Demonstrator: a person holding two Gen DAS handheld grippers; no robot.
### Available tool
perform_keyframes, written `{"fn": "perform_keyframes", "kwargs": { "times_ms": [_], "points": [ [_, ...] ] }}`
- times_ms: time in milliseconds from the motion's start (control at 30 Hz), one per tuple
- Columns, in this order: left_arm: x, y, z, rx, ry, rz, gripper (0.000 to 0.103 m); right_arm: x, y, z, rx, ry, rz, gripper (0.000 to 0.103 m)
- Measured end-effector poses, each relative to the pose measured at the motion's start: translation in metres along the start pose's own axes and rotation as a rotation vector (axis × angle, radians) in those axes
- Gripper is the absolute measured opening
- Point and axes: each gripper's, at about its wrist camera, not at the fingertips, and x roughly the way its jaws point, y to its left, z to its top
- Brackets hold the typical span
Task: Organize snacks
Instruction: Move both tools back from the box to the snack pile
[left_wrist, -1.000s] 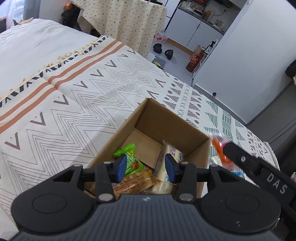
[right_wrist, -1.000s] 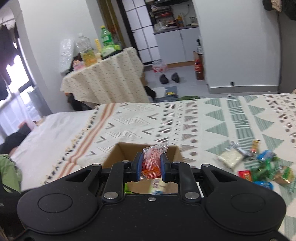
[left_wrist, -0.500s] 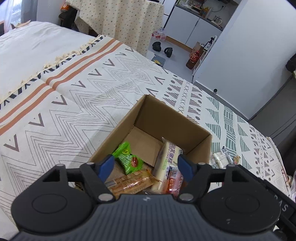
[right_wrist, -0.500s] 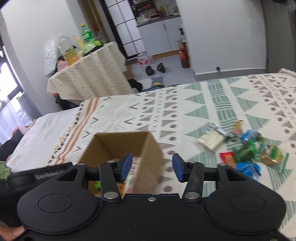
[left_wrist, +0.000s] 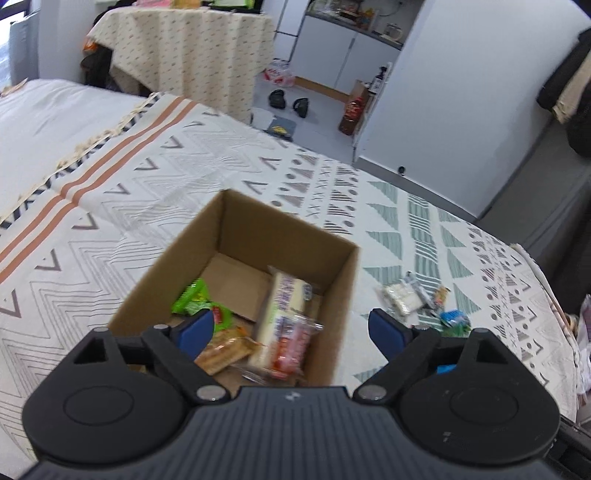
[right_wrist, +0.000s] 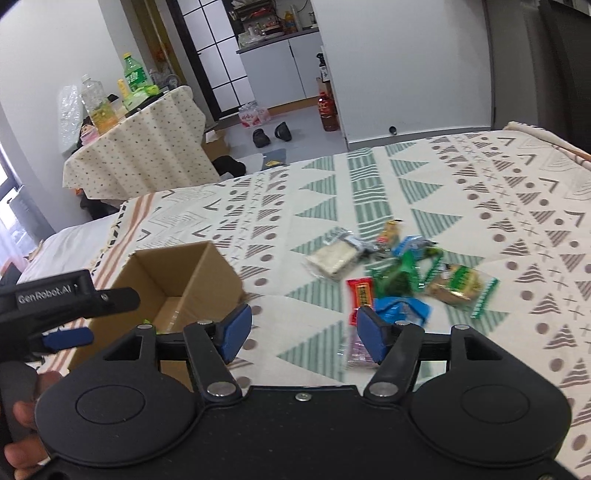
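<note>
Your left gripper (left_wrist: 291, 332) hangs spread wide over the cardboard box (left_wrist: 332, 295), gripping nothing — inside lie a red packet (left_wrist: 291, 345), a cracker pack (left_wrist: 225, 350) and a green packet (left_wrist: 194, 301). Your right gripper (right_wrist: 303, 330) is also wide apart and empty; beyond it, loose snacks (right_wrist: 399, 277) are scattered on the patterned blanket (right_wrist: 480, 206).
</note>
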Motion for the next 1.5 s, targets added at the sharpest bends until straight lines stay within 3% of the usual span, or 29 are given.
{"fn": "perform_keyframes", "kwargs": {
  "times_ms": [267,467,767,1300,1500],
  "points": [
    [-0.010,-0.034,-0.011,0.041,-0.010,-0.043,0.092,-0.014,-0.033,-0.002,0.011,-0.011,-0.017,0.067],
    [-0.011,-0.064,-0.025,0.098,-0.009,-0.061,0.096,-0.025,-0.055,-0.003,-0.008,-0.026,-0.021,0.080],
    [-0.004,-0.098,-0.049,0.168,0.027,-0.074,0.096,-0.029,-0.093,-0.008,-0.012,-0.017,-0.037,0.086],
    [0.029,-0.133,-0.077,0.253,0.080,-0.067,0.096,-0.010,-0.140,-0.021,-0.012,-0.002,-0.059,0.085],
    [0.052,-0.138,-0.082,0.229,0.109,-0.053,0.096,0.008,-0.155,-0.023,0.024,0.009,-0.035,0.082]
  ]
}}
